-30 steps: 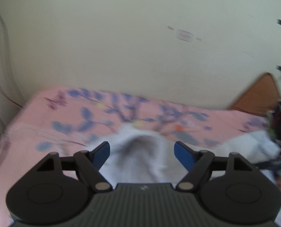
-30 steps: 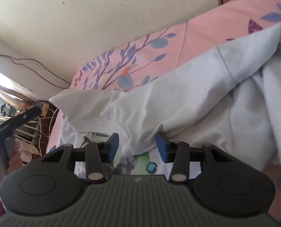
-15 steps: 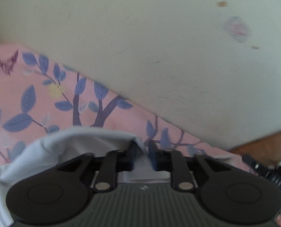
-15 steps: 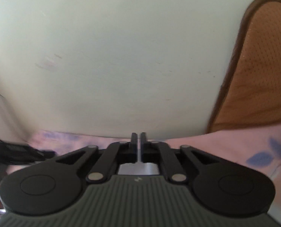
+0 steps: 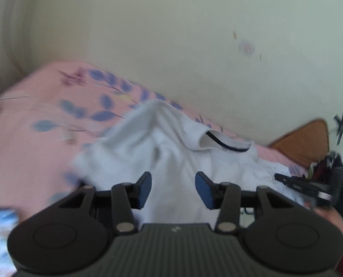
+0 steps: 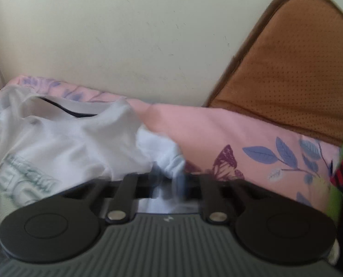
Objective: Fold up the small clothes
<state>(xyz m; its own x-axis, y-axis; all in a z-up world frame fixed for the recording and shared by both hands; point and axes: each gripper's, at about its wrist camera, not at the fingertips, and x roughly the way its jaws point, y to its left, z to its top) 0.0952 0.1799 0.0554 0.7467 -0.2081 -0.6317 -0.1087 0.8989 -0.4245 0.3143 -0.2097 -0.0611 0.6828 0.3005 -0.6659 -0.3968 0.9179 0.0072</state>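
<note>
White shirt on pink floral sheet

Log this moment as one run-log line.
stage: spreading shirt | left gripper: opening, nothing held, over white shirt | right gripper: opening, shirt fabric between blurred fingers | surface: pink bedsheet

Soft white cloth shirt lies on matt pink floral bedsheet.

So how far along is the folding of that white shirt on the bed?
Barely started. The white shirt lies rumpled on the pink bedsheet, collar up, with no neat fold visible. The left hand-held gripper hovers over it, its jaws opening and clamping nothing. The right hand-held gripper sits at a bunched shirt edge; blur hides any grip. All the folding remains.
</note>
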